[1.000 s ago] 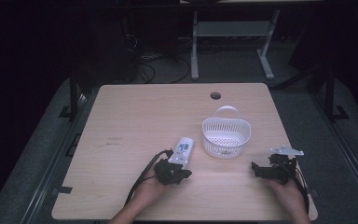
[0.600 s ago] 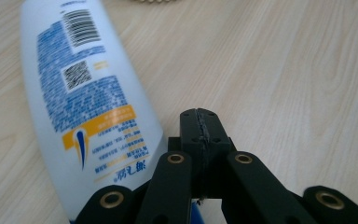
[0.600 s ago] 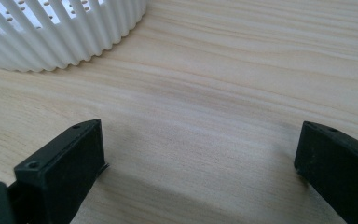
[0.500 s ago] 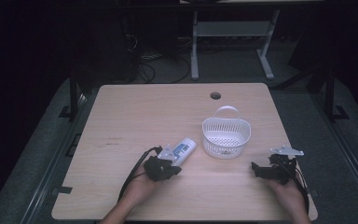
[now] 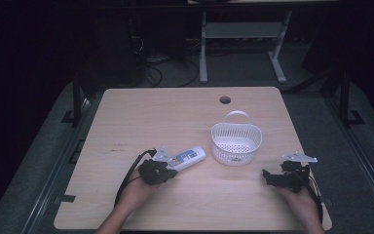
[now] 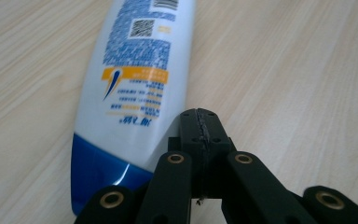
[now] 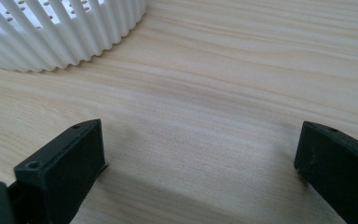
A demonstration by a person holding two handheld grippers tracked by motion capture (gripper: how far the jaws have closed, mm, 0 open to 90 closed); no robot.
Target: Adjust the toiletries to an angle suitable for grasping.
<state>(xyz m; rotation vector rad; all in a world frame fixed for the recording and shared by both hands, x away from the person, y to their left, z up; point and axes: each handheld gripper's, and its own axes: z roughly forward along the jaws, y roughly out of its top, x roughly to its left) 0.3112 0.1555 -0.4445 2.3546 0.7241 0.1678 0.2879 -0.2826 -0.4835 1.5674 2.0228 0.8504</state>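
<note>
The left gripper has its two black jaws pressed flat together, tip against tip, with nothing caught between them; the closed tips lie right against the side of the bottle, near its blue end, and whether they actually touch it or only sit just beside it cannot be told. In the left gripper view the bottle lies flat on the wooden table, a white body with blue print, an orange band and a small square code, its blue cap end nearest the camera and the rest running away up the picture. In the high view the same bottle lies on its side, slanting up toward the right, with the left gripper at its lower-left end and the person's left hand behind it, a black cable looping off to the left. The right gripper stands wide open over bare wood, one jaw low at the left and the other at the far right of its view, holding nothing. Beyond its jaws the ribbed white wall of the basket curves across the upper left. From above, the right gripper rests near the table's right front edge, apart from the basket, which stands upright between the two grippers, just right of the bottle's far end.
</note>
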